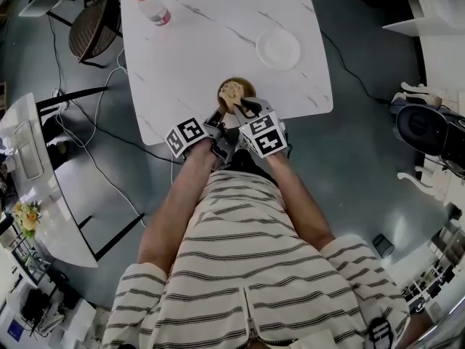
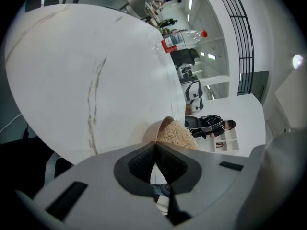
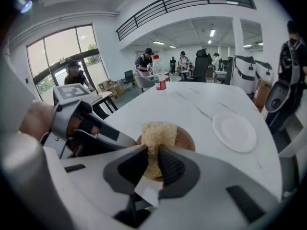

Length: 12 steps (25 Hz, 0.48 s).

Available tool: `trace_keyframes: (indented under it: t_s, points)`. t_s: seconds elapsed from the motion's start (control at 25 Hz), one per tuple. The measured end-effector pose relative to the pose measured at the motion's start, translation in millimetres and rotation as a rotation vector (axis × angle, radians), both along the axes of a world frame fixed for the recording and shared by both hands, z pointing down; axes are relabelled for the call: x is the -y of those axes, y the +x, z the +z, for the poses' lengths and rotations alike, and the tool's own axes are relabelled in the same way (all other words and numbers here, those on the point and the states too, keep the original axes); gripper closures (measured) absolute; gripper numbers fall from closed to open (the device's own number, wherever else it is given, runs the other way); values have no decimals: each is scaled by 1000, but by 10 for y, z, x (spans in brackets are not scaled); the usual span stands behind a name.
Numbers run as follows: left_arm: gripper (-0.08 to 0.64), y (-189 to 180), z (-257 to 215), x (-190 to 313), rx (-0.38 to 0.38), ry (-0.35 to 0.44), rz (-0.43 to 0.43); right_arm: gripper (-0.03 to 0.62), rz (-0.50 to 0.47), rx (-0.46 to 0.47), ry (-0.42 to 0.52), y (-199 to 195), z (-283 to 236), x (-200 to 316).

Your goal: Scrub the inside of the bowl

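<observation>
Plainly, the white marble table (image 1: 218, 42) is the work surface. The brown bowl (image 3: 186, 139) stands at its near edge, right in front of the person, probably so that both grippers reach it without stretching. A white plate (image 3: 235, 131) sits further back and to the right. A red-capped water bottle (image 1: 154, 7) stands at the far corner, well apart from the work and seemingly no part of it.

The bowl looks light enough to skid or spin under a scrubbing stroke, which would explain the left gripper (image 2: 154, 145). It comes in from the bowl's left side, and its pads meet at the tips exactly where the brown rim runs into them. I judge that it is pinched on the rim to anchor the bowl, though the contact is thin and partly hidden by the jaw bodies.

Inside the bowl stands a pale, fibrous scrub pad (image 3: 158, 132), set on edge so that its lower part presses against the inner surface. The right gripper (image 3: 152, 159) has it clamped. The jaws are drawn in to a narrow slot, the black ribbed pads bite into the fibres on both sides, and most of the pad sticks out past the tips into the bowl. That overhang lets the fibres do the rubbing, not the hard jaws.
</observation>
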<state>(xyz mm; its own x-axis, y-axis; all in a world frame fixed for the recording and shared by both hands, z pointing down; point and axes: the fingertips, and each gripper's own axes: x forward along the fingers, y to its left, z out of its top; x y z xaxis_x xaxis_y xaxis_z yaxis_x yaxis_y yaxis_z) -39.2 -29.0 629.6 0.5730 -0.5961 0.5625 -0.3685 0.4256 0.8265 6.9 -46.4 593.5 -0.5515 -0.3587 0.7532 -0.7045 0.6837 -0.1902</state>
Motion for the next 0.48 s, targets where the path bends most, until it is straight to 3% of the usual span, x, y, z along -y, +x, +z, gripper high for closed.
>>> trace_keyframes:
  t_s: [0.48]
  points:
    - [552,8,-24,39,3,-4,-14,522,-104,-59,26,153,-16,17]
